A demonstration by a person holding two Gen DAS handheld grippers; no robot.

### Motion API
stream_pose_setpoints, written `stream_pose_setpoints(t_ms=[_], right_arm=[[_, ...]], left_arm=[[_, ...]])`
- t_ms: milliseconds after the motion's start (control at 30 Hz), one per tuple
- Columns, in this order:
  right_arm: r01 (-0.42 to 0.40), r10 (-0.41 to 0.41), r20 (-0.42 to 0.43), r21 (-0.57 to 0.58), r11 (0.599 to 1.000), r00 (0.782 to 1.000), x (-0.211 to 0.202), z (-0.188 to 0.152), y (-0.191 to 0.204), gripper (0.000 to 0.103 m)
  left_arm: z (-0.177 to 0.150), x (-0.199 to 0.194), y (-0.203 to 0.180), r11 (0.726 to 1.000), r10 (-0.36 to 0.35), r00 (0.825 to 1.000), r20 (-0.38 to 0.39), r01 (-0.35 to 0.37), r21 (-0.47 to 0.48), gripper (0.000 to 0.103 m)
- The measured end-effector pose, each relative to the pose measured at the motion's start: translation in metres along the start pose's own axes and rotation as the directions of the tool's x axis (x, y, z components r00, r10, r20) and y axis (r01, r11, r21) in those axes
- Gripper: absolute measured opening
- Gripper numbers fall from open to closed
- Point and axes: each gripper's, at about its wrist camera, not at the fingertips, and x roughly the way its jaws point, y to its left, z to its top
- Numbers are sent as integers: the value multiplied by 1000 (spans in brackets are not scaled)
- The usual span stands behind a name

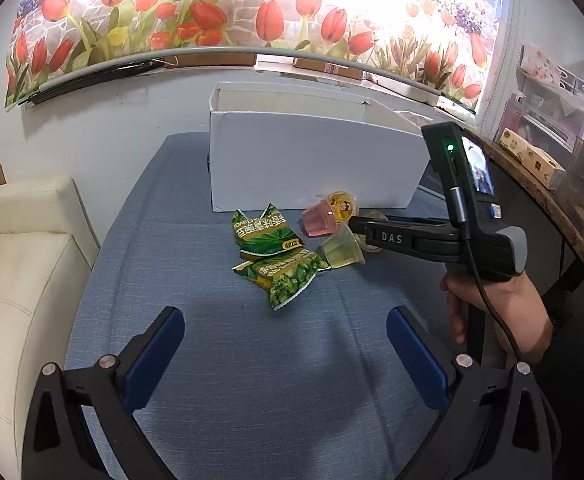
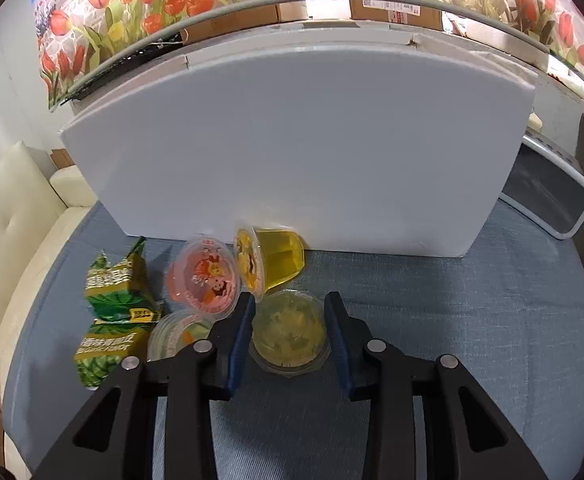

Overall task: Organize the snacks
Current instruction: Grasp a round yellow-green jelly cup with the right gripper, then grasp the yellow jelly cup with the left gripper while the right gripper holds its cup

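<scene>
Pale jelly cup (image 2: 290, 334) sits upright on the blue tablecloth (image 2: 471, 320), directly between the right gripper (image 2: 290, 316) fingers, just near of the white box (image 2: 292, 152). No long axis, it's round. Jaws partly closed, flanking the cup; pad contact can't be confirmed. Left gripper (image 1: 286, 340) spread wide, empty, nearer in the scene, well apart from the snacks.

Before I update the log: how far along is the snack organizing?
Done: nothing visible; white box shows no snacks. In hand: right gripper straddles a pale jelly cup, contact unclear. Remaining: three other cups, two green packets on the cloth; left gripper open, empty.
</scene>
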Motion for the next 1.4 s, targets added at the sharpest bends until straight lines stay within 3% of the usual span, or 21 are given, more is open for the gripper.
stream_pose_setpoints(t_ms=[533, 733, 867, 1333, 1400], right_arm=[[12, -10, 106, -18, 1000, 994, -97, -36, -22, 39], [-58, 53, 135, 33, 998, 989, -119, -47, -43, 39], [-60, 53, 152, 43, 997, 987, -131, -52, -48, 39], [-28, 10, 211, 85, 996, 977, -178, -74, -73, 39], [-28, 7, 214, 92, 995, 977, -181, -75, -76, 38]], left_arm=[[5, 22, -43, 996, 8, 1000, -18, -7, 94, 103], [7, 35, -65, 992, 1, 999, -33, 3, 127, 103], [8, 40, -79, 987, 0, 1000, -30, 5, 158, 103], [40, 122, -101, 984, 41, 995, -96, -24, 177, 103], [41, 128, -98, 988, 24, 994, -110, -7, 155, 97]])
